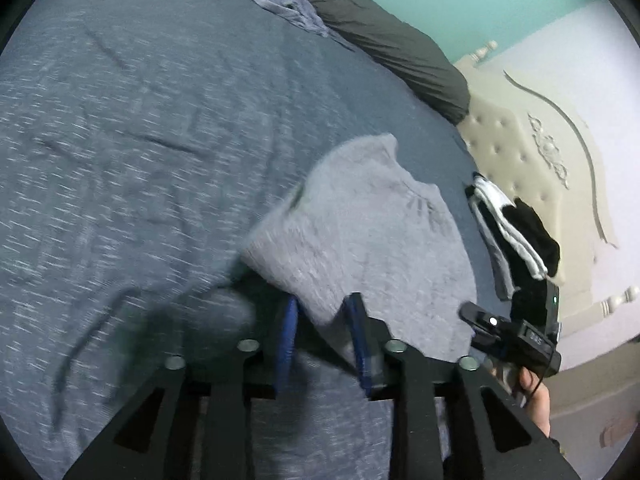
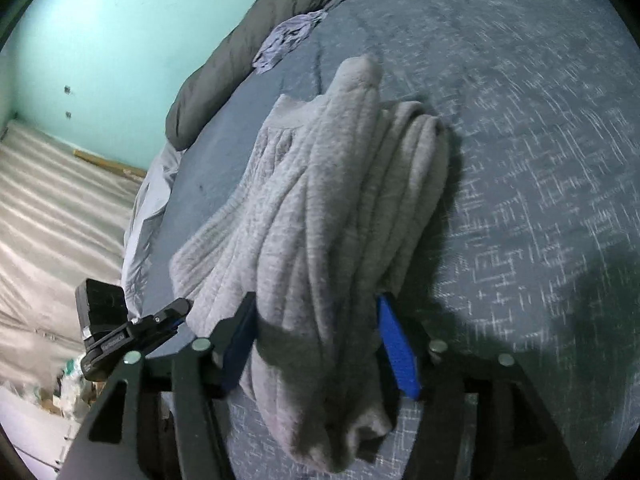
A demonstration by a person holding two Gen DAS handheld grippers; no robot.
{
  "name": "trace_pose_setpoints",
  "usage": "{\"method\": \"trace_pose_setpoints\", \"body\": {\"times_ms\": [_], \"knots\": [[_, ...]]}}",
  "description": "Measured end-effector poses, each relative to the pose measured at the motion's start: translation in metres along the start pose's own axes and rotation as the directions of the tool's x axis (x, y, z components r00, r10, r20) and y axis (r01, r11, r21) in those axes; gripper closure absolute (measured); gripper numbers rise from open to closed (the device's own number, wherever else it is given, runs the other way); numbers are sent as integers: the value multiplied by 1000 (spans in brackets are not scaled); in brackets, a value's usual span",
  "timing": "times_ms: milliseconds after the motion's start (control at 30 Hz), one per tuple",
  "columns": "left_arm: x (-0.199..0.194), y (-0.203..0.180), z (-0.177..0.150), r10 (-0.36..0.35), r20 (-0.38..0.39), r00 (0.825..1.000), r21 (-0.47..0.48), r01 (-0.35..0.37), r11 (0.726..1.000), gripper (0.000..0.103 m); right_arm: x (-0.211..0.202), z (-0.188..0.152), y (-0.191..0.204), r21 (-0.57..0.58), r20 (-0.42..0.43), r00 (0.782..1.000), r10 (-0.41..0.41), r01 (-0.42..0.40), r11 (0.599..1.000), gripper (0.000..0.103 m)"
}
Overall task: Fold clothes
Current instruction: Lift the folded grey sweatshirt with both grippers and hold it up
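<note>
Blue-padded jaws of the right hand-held gripper [image 2: 320, 340] stand spread around a bunched grey sweater [image 2: 320, 208], whose thick folds lie between them; whether the pads press it cannot be told. The left hand-held gripper [image 1: 324, 340] is parted too, a corner of the same sweater [image 1: 360, 232] sagging between its fingers. The sweater lies on the bed [image 1: 140, 140] near its headboard edge. It looks soft, limp and bulky, best taken at a hem or shoulder. Beyond sit folded dark and white clothes [image 1: 512, 232] and a crumpled bluish garment [image 1: 284, 4]. Motion blur smears the bedcover.
</note>
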State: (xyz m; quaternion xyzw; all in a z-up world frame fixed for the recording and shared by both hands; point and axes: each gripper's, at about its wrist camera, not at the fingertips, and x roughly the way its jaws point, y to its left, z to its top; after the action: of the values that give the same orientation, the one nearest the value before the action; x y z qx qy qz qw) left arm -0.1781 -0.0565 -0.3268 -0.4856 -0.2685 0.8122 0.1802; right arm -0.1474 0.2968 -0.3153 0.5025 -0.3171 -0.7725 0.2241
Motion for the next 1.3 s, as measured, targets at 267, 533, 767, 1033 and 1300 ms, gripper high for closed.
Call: {"method": "trace_pose_setpoints", "body": {"times_ms": [267, 533, 767, 1033, 1300], "knots": [[15, 4, 45, 7, -50, 999, 44, -5, 999, 44, 4, 3, -3, 55, -4, 999, -38, 39, 998, 22], [70, -6, 72, -13, -190, 982, 116, 36, 993, 43, 24, 13, 14, 43, -50, 994, -98, 100, 994, 20], [109, 0, 76, -40, -287, 957, 90, 68, 994, 43, 41, 15, -4, 82, -100, 985, -139, 147, 986, 15], [126, -3, 74, -81, -332, 940, 103, 122, 987, 29, 44, 10, -5, 74, -101, 986, -130, 138, 988, 20], [126, -21, 73, -74, -362, 929, 160, 140, 977, 32, 52, 11, 2, 39, -109, 986, -127, 132, 990, 37]]}}
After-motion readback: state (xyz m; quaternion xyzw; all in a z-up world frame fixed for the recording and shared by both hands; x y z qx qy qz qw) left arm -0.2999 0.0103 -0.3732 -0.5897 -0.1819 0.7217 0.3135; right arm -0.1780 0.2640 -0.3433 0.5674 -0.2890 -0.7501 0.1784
